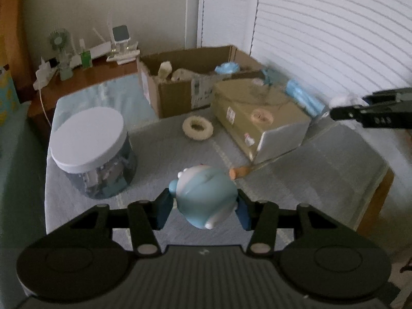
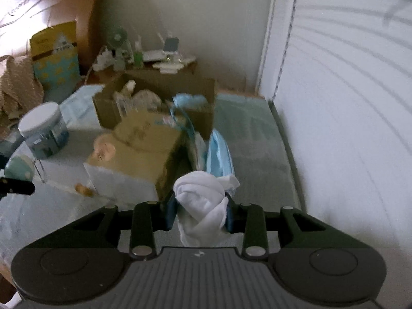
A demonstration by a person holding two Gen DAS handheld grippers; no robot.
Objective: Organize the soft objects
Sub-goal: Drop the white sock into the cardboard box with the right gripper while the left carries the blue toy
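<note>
A light blue and white plush toy sits squeezed between the pads of my left gripper, lifted off the grey cloth of the table. My right gripper is shut on a bundled white cloth, which hangs down between its fingers. From the left wrist view, the right gripper's fingers reach in at the right edge with a bit of white cloth at their tip. In the right wrist view, the plush toy shows at the far left.
An open cardboard box with several soft items stands at the back. A closed tan box lies in front of it, blue cloths beside it. A cream ring, a small orange thing and a white-lidded jar rest on the table.
</note>
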